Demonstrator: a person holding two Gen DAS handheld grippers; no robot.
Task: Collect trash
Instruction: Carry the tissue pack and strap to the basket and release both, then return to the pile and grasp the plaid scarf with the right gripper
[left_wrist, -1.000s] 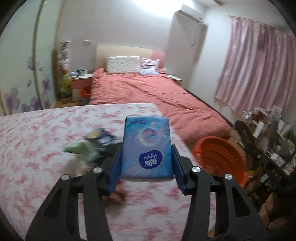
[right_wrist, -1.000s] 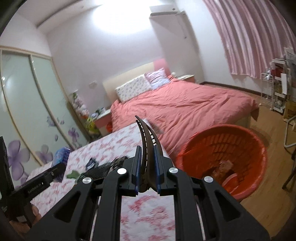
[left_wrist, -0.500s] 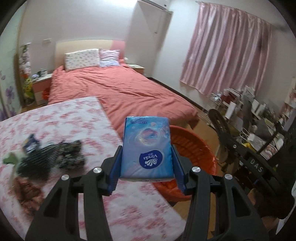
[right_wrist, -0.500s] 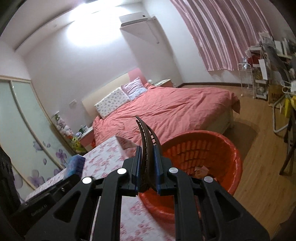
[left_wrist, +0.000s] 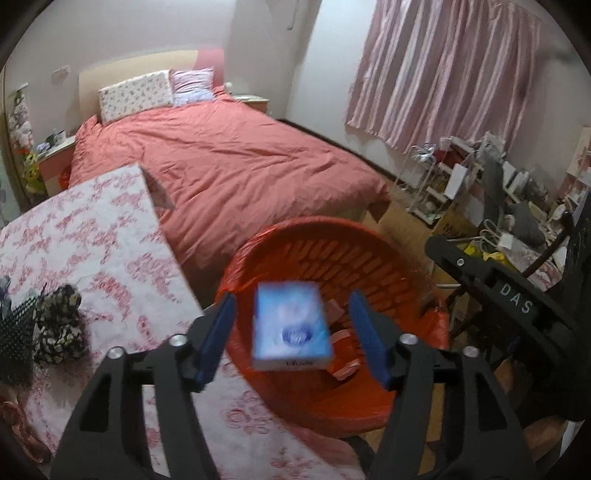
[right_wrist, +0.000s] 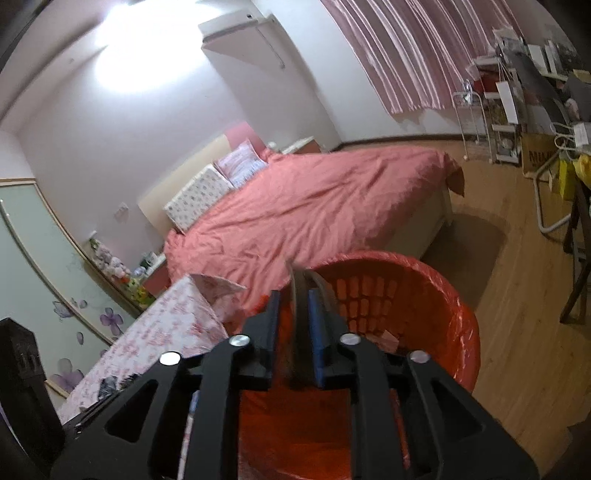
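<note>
My left gripper (left_wrist: 291, 332) is open above the red basket (left_wrist: 369, 266). A blue tissue pack (left_wrist: 290, 325), blurred, hangs free between its fingers, touching neither, over the basket's inside. My right gripper (right_wrist: 297, 332) has opened a little; a thin dark curved strip (right_wrist: 299, 317) stands blurred between its fingers, against the right blue pad, above the red basket (right_wrist: 436, 295). Some paper scraps lie inside the basket (right_wrist: 386, 338).
A table with a pink floral cloth (left_wrist: 92, 251) is at left, with dark trash items (left_wrist: 55, 325) on it. A pink bed (left_wrist: 229, 166) lies behind. A cluttered rack and desk (left_wrist: 498, 206) stand at right. My other gripper's black body (left_wrist: 517, 306) is at right.
Both grippers swung right from the table to over the basket. My left jaws opened and let go of the tissue pack, which is dropping. My right jaws parted slightly around the strip.
</note>
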